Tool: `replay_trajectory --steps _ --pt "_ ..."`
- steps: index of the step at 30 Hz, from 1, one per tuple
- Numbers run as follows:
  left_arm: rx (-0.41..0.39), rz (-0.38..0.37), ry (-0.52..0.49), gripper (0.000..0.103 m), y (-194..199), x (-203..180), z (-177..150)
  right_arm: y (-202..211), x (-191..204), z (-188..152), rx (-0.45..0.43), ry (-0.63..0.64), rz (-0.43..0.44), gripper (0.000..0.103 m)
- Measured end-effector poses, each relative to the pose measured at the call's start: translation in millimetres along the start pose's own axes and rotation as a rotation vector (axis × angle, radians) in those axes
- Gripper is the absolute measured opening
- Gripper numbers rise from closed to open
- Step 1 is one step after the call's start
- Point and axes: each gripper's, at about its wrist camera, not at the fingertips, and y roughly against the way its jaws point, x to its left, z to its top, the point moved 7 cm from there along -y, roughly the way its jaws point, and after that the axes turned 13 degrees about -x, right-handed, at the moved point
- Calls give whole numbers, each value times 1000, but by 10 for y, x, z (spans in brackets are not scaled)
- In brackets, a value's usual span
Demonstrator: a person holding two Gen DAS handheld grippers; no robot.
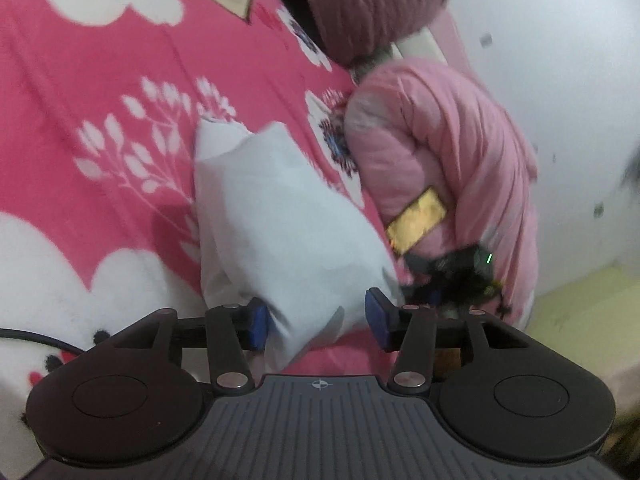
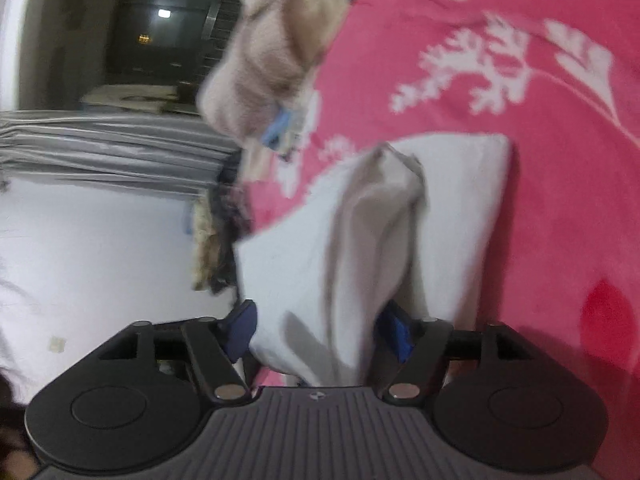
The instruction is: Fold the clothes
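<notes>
A white folded garment [image 1: 280,216] lies on a pink blanket with white flowers [image 1: 100,80]. Its near end reaches between the blue pads of my left gripper [image 1: 319,320]. The jaws stand apart, and a gap shows beside the right pad. In the right wrist view the same white garment [image 2: 360,240] rises in a loose fold between the pads of my right gripper [image 2: 318,332]. Those jaws are spread wide around the cloth and are not clamped on it. The blanket [image 2: 540,220] fills the right side of that view.
A pale pink padded jacket [image 1: 440,152] and a maroon quilted one [image 1: 368,4] lie right of the garment, with a blurred dark object showing a green light [image 1: 464,268]. A beige fluffy garment [image 2: 272,52] lies beyond. Grey curtains [image 2: 112,152] and a white wall are at the left.
</notes>
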Motion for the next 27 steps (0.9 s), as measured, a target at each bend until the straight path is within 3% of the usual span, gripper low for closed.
replay_trajectory --steps 2,4,7,10,12,18,22,27 --pt "-13 20 16 49 -45 23 25 -74 25 -54 11 45 -31 53" --pt "-29 40 24 49 -94 25 45 -102 81 -94 -3 85 -38 37" --pt "-63 59 49 46 -144 29 88 -90 152 -122 -37 150 -59 23" --pt "-96 77 26 30 -185 6 120 -29 259 -147 -76 246 -96 14" --pt "-117 72 -14 17 -198 -55 152 34 379 -165 -113 341 -128 12" --pt "-169 -12 -192 15 -225 -367 242 237 710 -356 -262 661 -203 11" --pt "-69 67 -181 15 -484 -76 127 144 317 -416 -203 566 -277 11" --pt "-122 42 -205 15 -469 -177 293 192 520 -335 -274 653 -268 11"
